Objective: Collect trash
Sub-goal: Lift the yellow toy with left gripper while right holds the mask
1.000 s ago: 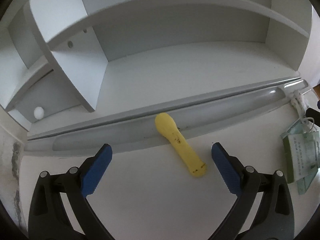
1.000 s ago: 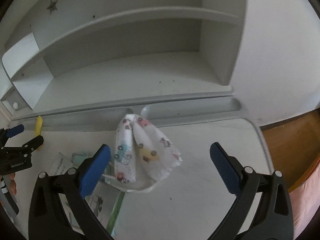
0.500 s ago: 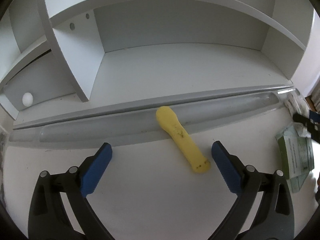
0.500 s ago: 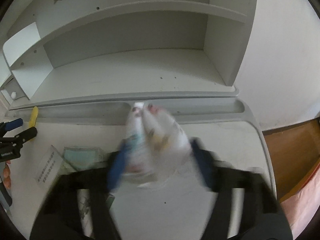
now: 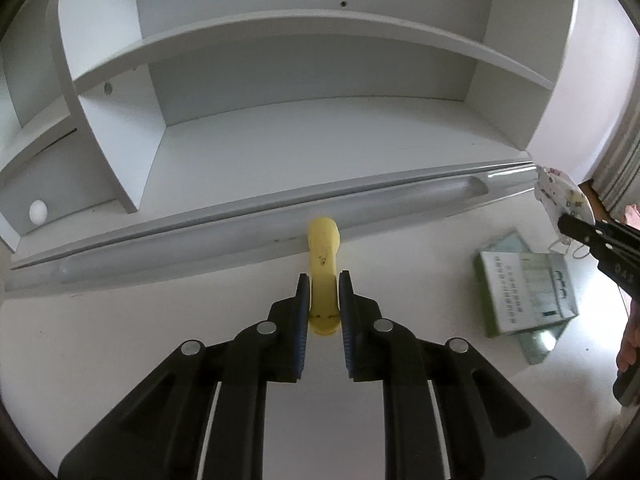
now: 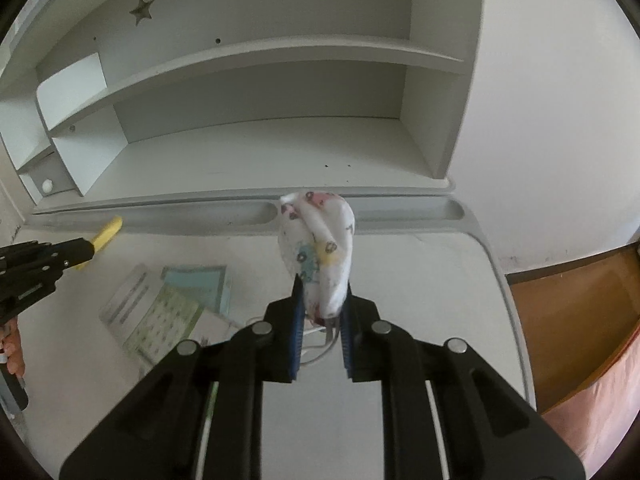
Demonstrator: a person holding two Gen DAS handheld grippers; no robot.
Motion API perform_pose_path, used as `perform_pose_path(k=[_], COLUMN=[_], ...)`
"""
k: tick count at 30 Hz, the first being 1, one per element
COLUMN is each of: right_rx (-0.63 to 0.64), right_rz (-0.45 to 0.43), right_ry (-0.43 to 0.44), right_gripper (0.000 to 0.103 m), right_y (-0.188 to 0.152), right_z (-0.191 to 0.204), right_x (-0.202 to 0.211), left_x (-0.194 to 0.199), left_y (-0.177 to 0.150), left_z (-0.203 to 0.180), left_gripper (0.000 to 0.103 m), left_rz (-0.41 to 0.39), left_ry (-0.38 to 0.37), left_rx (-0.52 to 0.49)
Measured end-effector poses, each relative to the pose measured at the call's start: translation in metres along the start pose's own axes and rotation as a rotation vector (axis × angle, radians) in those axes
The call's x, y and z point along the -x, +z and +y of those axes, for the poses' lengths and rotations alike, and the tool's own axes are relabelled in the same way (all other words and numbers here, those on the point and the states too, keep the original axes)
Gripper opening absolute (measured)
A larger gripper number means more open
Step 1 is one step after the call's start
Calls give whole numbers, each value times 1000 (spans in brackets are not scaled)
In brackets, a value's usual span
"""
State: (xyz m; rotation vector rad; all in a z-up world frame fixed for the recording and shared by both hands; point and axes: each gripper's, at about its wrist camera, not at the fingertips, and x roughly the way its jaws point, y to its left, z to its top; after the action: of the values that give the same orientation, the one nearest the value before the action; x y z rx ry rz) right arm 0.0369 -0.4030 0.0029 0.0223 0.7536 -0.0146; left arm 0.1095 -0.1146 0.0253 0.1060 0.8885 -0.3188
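A yellow banana-like piece lies on the white desk with its far end against the grey pencil groove. My left gripper is shut on its near half. In the right wrist view the same piece and the left gripper show at far left. My right gripper is shut on a white face mask with a coloured cartoon print and holds it up above the desk. The mask also shows at the right edge of the left wrist view.
A green-and-white leaflet pack in clear wrap lies on the desk between the grippers, also in the right wrist view. A white shelf unit stands behind the groove. The desk's right edge drops to a wooden floor.
Both grippers went from wide open to shut: the left closed on the yellow piece, the right closed on the mask and lifted it off the desk.
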Motion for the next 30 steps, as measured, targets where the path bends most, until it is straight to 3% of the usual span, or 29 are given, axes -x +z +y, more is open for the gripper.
perform_pose_path(k=[7,8,16,22,23,24,26,30], right_rx=[-28,-31,-45,-59,-65,-71,-88,-94], right_rz=[-5,-7,-44,-45,-45,-45,-43,-36], right_ry=[1,-2,-8,16,22,29,46,60], right_gripper=[16,16,16,16,16,16,16,16], right_y=[-23,-25,-42,-57,-60,-62,-66,-68], right_z=[-7,-8,-19,-24,-24,-24,-25,-25], right_x=[30,35,72,81,81,80,77,75], left_x=[28,32,61,64,60,56,49,32], left_y=[-6,-6,-12,-25,-28,-31,-33,-24], left_z=[-18,-21,-35,-8,-3,1,-1,-27], left_gripper=[13,0,0,2,12,36,57,57], left_rz=[-30,-36,-65,-43,-23,-5,-2,5], left_ry=[-22,-26,-53,-27,2,17,6,12], left_rx=[-19,-24,-29,59,75,95,107,29])
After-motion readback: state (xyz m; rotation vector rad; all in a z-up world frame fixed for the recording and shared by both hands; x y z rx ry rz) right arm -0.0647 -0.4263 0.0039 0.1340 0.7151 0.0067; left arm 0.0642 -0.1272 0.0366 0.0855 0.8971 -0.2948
